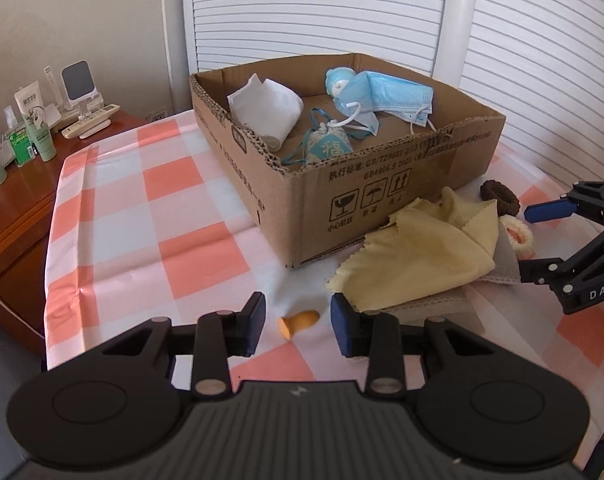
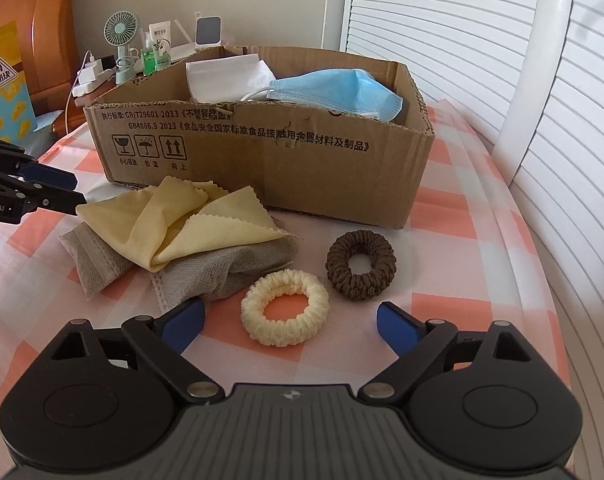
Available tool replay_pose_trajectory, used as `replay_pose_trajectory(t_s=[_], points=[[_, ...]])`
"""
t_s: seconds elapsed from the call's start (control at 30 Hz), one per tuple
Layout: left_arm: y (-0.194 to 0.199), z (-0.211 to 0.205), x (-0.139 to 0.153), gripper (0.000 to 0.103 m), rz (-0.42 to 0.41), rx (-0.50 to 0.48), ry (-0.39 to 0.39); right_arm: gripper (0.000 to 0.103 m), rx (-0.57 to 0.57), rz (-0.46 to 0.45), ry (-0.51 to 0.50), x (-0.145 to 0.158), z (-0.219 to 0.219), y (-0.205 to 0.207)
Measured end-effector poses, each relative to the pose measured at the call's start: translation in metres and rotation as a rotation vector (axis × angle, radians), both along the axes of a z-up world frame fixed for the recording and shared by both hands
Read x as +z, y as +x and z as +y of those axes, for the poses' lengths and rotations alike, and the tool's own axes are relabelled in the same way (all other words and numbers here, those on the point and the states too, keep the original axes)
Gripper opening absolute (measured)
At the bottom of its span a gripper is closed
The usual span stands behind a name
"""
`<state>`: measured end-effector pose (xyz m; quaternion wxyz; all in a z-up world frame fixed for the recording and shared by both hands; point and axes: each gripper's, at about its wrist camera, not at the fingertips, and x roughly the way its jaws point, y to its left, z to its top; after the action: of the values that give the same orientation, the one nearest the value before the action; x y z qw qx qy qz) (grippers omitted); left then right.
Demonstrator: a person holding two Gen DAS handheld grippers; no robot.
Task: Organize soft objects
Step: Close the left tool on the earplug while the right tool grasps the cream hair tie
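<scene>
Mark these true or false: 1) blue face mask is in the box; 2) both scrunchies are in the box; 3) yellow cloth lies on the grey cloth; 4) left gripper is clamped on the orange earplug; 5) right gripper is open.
1) True. The blue face mask lies inside the cardboard box.
2) False. The cream scrunchie and the brown scrunchie lie on the checked tablecloth, in front of the box.
3) True. The yellow cloth is draped over the grey cloth.
4) False. The orange earplug lies between the left gripper fingers, with gaps on both sides.
5) True. The right gripper stands wide open, holding nothing.
</scene>
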<state>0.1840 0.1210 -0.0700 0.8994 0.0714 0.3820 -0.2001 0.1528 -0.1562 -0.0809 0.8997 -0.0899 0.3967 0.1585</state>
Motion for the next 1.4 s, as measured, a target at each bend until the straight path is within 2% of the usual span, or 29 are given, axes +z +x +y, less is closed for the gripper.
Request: replay_pose_trajectory(t_s=[0.17,0.23,0.43,0.73,0.8,0.93,1.17,1.4], points=[[-0.018,0.009,0.005,0.038,-0.005,0.076,-0.044,0.095,-0.001,0.0,0.002,0.0,0.0,-0.001],[-0.023,0.01,0.004,0.038,-0.014,0.101,-0.038,0.095,-0.001,0.0,0.0,0.0,0.0,-0.001],[-0.02,0.003,-0.003,0.038,0.018,0.183,-0.075,0.095,-0.007,-0.001,0.001,0.0,0.0,-0.002],[-0.016,-0.013,-0.007,0.033,0.015,0.271,-0.072,0.095,-0.003,-0.009,-0.004,-0.001,0.002,-0.002],[-0.017,-0.015,-0.007,0.025,0.01,0.286,-0.074,0.089,0.004,-0.015,0.0,0.0,0.003,-0.003],[-0.02,-0.016,-0.007,0.023,0.002,0.295,-0.078,0.078,0.016,-0.03,-0.007,0.003,0.006,-0.004],[-0.019,-0.015,-0.007,0.02,0.003,0.287,-0.088,0.048,0.038,-0.029,-0.011,0.006,0.009,-0.006],[-0.021,-0.015,0.001,0.02,-0.007,0.238,-0.062,0.039,0.038,-0.025,-0.029,0.012,0.009,-0.008]])
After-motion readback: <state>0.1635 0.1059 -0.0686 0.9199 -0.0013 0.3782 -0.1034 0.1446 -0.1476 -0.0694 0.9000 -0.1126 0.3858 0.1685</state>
